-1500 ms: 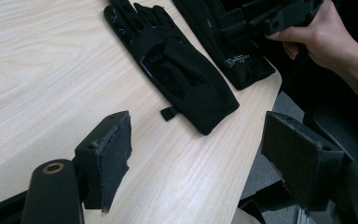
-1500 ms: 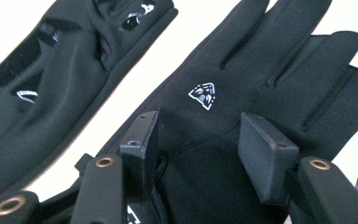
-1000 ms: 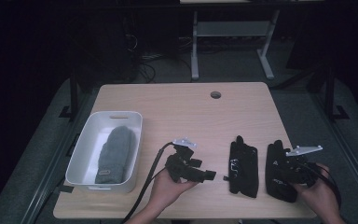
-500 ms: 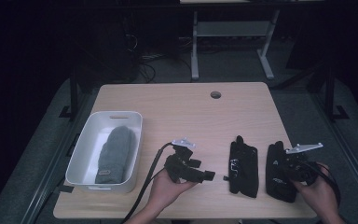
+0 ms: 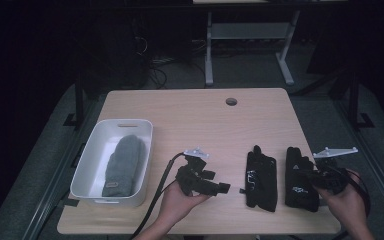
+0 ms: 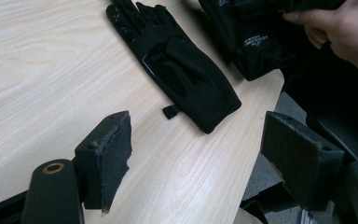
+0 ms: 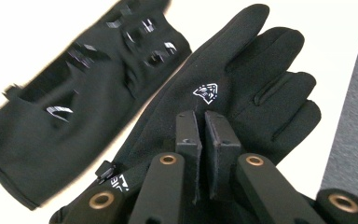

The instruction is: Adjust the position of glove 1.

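Black gloves lie flat on the desk (image 5: 200,120) to the right of the white bin (image 5: 92,165), which holds a grey mitten (image 5: 122,165). The farther black glove (image 5: 299,177) from the bin sits at the desk's right edge, and the right tongs (image 7: 200,126) are over its cuff end; the nearer black glove (image 5: 261,176) lies just beside it on the bin side.

The right tongs are closed, pads pressed together, and I cannot tell whether any cuff fabric is pinched between them. The left tongs (image 6: 196,154) stand wide apart and hold nothing, resting between the bin and the gloves.

Risk, as I judge it: if only a thin fold of cuff is caught, or none, the glove may slip free on the lift and drop off the near desk edge. A lift could also drag the neighbouring glove along, since the two lie so close.

Against the earlier pictures, the right tongs have just shut over the glove and lifted slightly; the left hand, the bin and the nearer glove are unchanged.
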A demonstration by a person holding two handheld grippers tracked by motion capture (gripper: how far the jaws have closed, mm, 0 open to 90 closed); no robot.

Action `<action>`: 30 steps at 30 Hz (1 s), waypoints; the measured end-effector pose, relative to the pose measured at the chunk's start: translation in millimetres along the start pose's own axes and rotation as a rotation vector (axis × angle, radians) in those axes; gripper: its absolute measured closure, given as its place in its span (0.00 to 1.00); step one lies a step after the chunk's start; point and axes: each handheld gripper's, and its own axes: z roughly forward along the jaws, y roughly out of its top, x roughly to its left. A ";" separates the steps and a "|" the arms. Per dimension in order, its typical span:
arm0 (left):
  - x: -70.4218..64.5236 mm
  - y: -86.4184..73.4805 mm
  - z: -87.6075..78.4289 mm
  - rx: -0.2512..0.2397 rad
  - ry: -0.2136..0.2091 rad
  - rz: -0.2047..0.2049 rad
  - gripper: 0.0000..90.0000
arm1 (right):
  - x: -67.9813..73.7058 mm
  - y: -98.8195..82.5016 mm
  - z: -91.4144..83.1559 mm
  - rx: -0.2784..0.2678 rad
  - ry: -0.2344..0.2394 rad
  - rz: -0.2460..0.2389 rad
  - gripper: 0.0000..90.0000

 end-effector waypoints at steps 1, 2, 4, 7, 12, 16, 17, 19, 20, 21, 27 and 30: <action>0.1 0.0 -0.4 -0.002 0.001 0.000 0.27 | 1.7 2.6 -1.0 -0.006 0.005 -0.002 0.94; 0.2 0.0 -0.8 -0.004 0.000 -0.001 0.27 | 4.0 5.3 -1.8 -0.010 0.008 -0.003 0.94; -0.2 -0.2 -1.5 -0.006 0.000 -0.002 0.27 | 9.2 11.1 -2.3 -0.016 0.015 -0.008 0.94; 0.0 -0.8 -3.2 -0.004 0.003 0.001 0.27 | 19.6 19.8 1.8 -0.021 0.033 -0.020 0.94; 1.4 -1.9 -6.1 -0.011 0.006 -0.002 0.27 | 30.8 27.0 8.7 -0.018 0.053 -0.029 0.94; 2.1 -3.0 -7.5 -0.010 0.007 -0.004 0.27 | 44.3 35.6 18.2 -0.015 0.082 -0.032 0.94; 2.1 -3.3 -7.4 -0.008 0.008 -0.002 0.27 | 47.7 37.6 20.1 -0.014 0.090 -0.031 0.94; 2.3 -4.0 -7.6 -0.009 0.009 -0.004 0.27 | 53.5 41.7 24.3 -0.010 0.094 -0.044 0.94; 2.3 -4.0 -7.6 -0.009 0.009 -0.004 0.27 | 55.8 43.6 26.6 -0.008 0.098 -0.050 0.94; 3.0 -4.4 -8.2 -0.007 0.009 -0.003 0.27 | 58.6 45.3 28.4 -0.003 0.100 -0.048 0.94; 4.7 -6.2 -10.0 -0.010 0.011 -0.009 0.27 | 67.9 52.4 40.2 0.008 0.115 -0.047 0.93; 5.7 -6.9 -10.7 -0.008 0.012 -0.009 0.27 | 70.3 52.9 43.7 0.019 0.110 -0.054 0.93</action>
